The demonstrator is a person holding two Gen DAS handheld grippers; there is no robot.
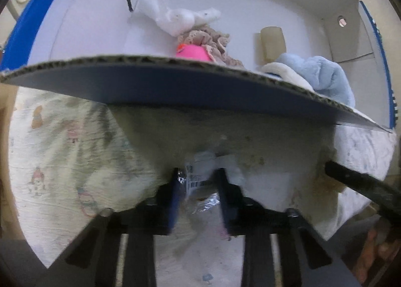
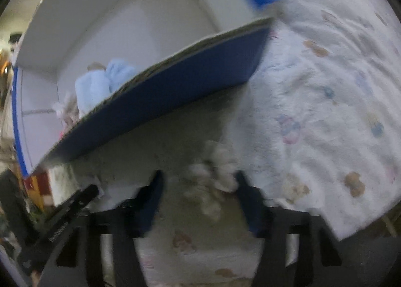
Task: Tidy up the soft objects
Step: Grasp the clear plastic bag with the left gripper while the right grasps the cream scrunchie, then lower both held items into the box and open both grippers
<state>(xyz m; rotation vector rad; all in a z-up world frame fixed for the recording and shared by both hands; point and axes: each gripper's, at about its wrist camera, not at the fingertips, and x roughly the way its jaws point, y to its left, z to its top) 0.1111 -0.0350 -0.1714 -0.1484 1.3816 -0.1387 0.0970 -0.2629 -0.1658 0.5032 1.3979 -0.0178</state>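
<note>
Currently, four soft items lie inside the blue-sided box [image 1: 175, 86]: a white plush [image 1: 180, 17], a beige lace piece [image 1: 213, 38], a pink item [image 1: 191, 53] and a light blue fleece [image 1: 323, 75]. I judge the task well advanced but not complete.

My left gripper [image 1: 199, 186] is clenched on a small package [image 1: 196, 174] with a barcode label and foil, positioned just below the front wall of the box and not yet inside it.

My right gripper [image 2: 198, 186] is spread apart, with a tuft of off-white fluffy material [image 2: 220, 169] between its fingers; blur prevents telling whether they touch it. That material rests on the patterned blanket [image 2: 325, 86], beside the box. Both items remain to be loaded.
</note>
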